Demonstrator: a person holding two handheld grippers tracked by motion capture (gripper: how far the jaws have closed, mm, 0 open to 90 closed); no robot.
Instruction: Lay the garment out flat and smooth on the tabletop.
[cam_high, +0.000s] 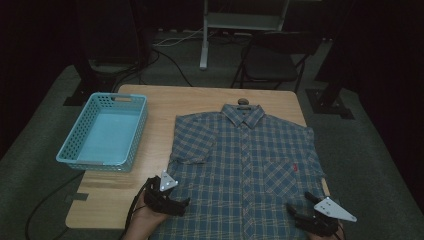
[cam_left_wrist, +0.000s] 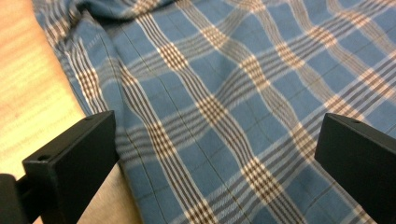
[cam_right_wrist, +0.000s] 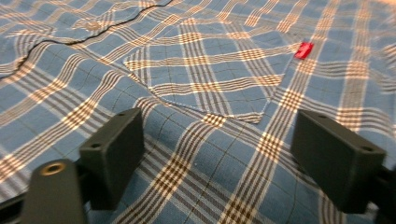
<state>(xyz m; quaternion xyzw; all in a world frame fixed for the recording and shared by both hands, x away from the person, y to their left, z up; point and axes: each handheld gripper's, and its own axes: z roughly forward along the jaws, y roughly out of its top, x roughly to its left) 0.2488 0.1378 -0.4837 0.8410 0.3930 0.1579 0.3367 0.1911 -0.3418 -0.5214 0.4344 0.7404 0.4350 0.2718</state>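
The plaid shirt (cam_high: 245, 165) lies flat on the surface, collar far, hem near, and both the left gripper (cam_high: 181, 204) and right gripper (cam_high: 296, 214) hover wide open, empty, over its near corners.

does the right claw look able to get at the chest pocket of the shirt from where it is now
Probably yes. The right claw sits open over the hem of the plaid shirt, and the chest pocket lies flat just ahead of its jaws with nothing between them.
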